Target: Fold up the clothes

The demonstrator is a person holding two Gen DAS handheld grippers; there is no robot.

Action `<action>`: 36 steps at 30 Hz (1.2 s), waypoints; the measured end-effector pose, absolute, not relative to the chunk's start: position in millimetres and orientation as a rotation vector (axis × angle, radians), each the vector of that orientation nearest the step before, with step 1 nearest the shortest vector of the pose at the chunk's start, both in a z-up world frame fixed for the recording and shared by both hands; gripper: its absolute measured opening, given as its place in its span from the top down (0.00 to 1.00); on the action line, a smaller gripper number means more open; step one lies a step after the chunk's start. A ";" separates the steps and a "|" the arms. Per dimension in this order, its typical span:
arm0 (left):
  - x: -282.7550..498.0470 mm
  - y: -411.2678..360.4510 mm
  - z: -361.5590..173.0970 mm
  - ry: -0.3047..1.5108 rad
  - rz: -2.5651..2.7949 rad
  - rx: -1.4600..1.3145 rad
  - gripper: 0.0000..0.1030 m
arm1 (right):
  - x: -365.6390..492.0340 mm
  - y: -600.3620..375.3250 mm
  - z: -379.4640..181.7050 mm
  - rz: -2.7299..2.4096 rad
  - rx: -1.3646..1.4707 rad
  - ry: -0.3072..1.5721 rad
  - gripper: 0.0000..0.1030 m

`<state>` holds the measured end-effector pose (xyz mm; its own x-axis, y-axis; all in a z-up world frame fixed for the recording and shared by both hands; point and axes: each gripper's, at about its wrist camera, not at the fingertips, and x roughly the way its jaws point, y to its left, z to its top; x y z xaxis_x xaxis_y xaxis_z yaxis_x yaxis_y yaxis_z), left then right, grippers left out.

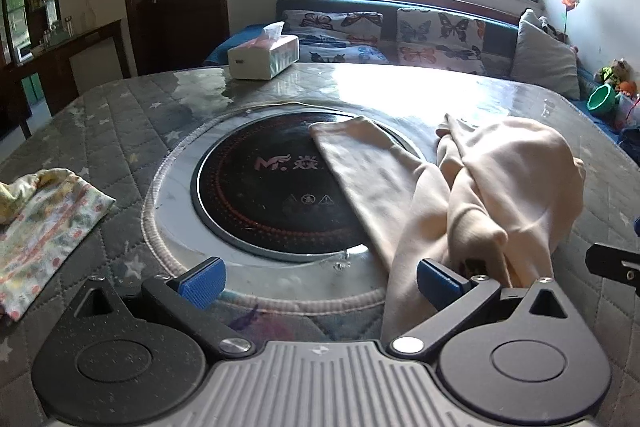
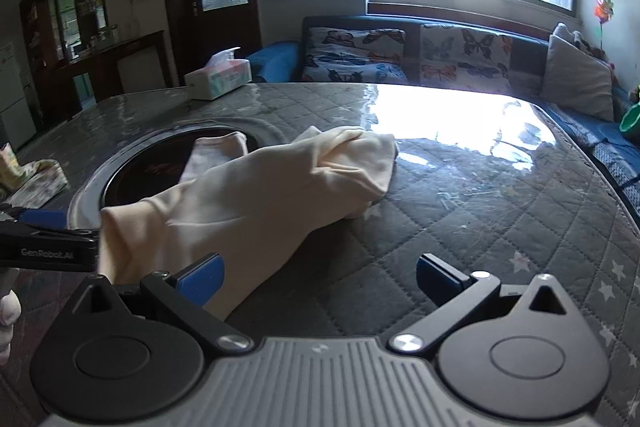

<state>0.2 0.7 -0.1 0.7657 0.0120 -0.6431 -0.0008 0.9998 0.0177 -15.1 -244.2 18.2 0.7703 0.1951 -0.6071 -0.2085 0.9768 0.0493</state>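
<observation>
Your left tongs (image 1: 320,281) stand wide apart, tipped down over the near rim of the round black cooktop (image 1: 272,187) set into the middle of the table (image 1: 120,115). Nothing is pinched between the blue pads (image 1: 204,281); the right-hand pad sits just against the near edge of the cream garment (image 1: 480,187), but the cloth passes beside it, not through the gap.

Your right tongs (image 2: 320,281) are spread just as wide — the left pad (image 2: 202,283) lies at the near end of the same garment (image 2: 260,195), while the space between the pads shows only the quilted grey table cover (image 2: 480,227).

The cream garment lies crumpled and bunched on the table, one flat leg or sleeve reaching over the right part of the cooktop, the bulk heaped to the cooktop's right. From the right wrist view your left tongs (image 2: 48,243) show at the left edge, touching or nearly touching the garment's near end; I cannot tell which.

A second, floral-printed cloth (image 1: 44,223) lies at the table's left edge, well apart from the cream one. A tissue box (image 1: 264,57) stands at the far side of the table, with a sofa carrying butterfly cushions (image 1: 436,39) beyond it under the bright window.
</observation>
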 end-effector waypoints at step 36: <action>-50.5 -19.1 -3.9 0.706 -0.015 0.039 0.00 | -84.7 -219.0 10.7 0.299 -0.069 0.614 0.00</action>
